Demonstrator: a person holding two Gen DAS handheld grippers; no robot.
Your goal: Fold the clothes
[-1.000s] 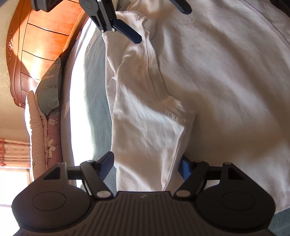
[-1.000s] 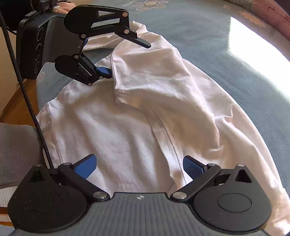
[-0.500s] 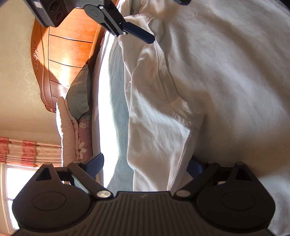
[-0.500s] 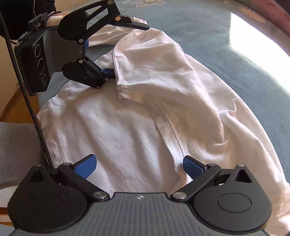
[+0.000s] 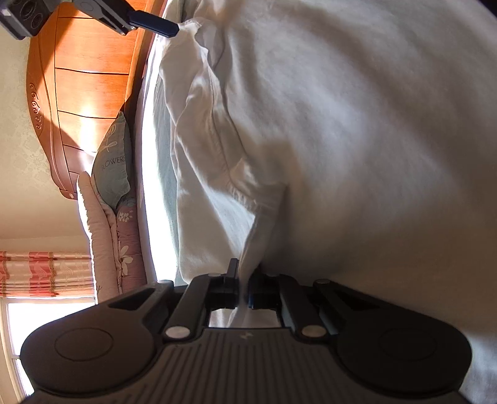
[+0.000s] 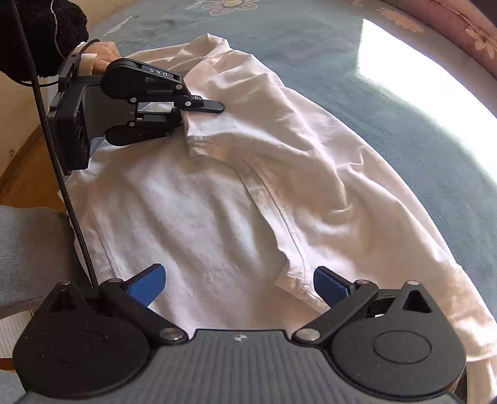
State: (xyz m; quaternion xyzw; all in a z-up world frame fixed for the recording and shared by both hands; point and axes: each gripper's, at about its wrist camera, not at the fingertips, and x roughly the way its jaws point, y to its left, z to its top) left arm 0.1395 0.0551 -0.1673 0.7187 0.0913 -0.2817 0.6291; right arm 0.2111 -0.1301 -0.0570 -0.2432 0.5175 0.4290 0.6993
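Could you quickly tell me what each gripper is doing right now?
Left gripper: shut on the sleeve of the white shirt.
Right gripper: open, holding nothing, above the shirt.

White shirt [image 6: 192, 199]: thin woven cloth, matt, creased, stitched seams. Bedspread [image 6: 326, 56]: blue-grey cloth, short nap, matt, printed flowers. Headboard [image 5: 84, 77]: varnished wood, glossy, carved trim. Pillow [image 5: 113, 167]: smooth printed cloth. Left gripper [image 6: 186, 116]: matt black plastic, bright metal pins. Right gripper [image 6: 239, 279]: the same, with blue pads [image 6: 146, 281], probably rubbery. Sleeve [image 6: 46, 28]: black fleece, rough.
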